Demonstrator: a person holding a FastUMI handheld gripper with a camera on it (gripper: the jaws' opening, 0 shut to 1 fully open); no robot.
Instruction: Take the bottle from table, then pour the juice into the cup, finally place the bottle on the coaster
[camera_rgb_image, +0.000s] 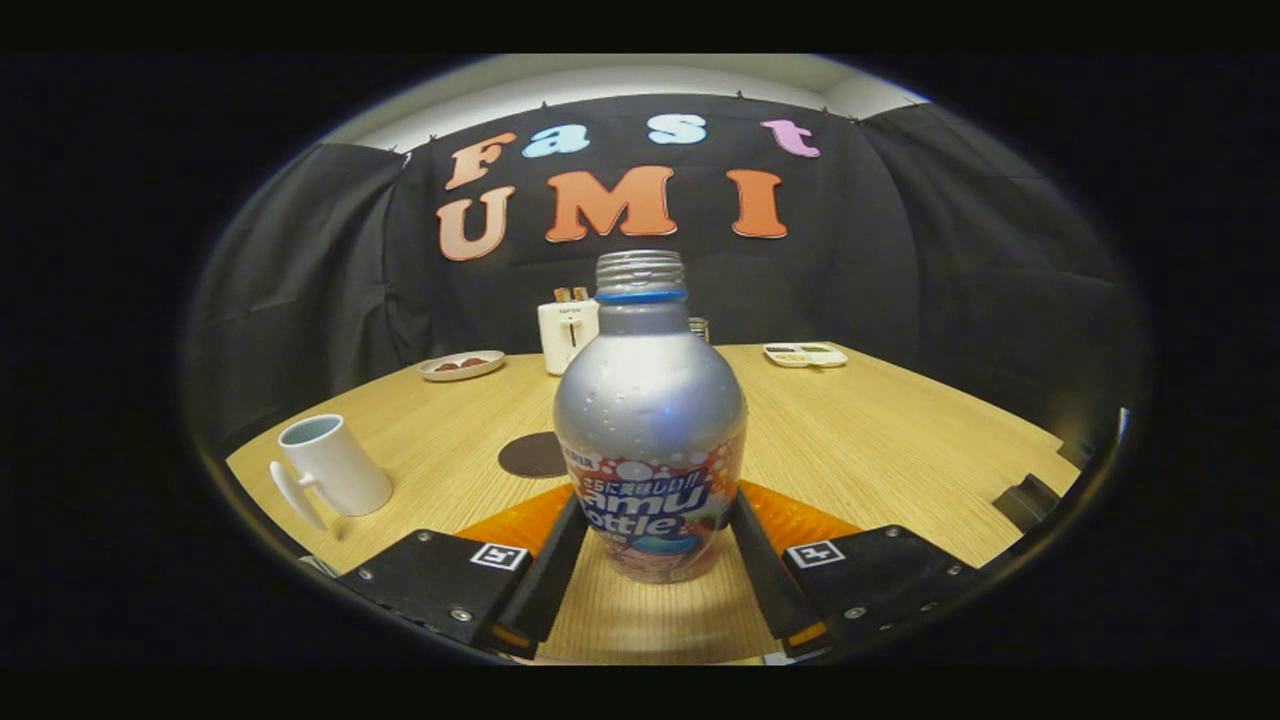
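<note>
Silver metal bottle with printed label (650, 430) stands upright, uncapped, between the tool (650, 545) fingers, both apparently pressing its base; squeeze firmly, lift straight toward the white mug (335, 470)

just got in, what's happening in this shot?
A person's handheld tongs are closed around the lower body of the bottle, one finger on each side; both seem to press on it. The bottle stands upright, uncapped, on the table. The cup sits off to the left, and the dark round coaster lies just behind the bottle on its left. Pouring has not started. A toaster and two small dishes sit at the far end.
</note>
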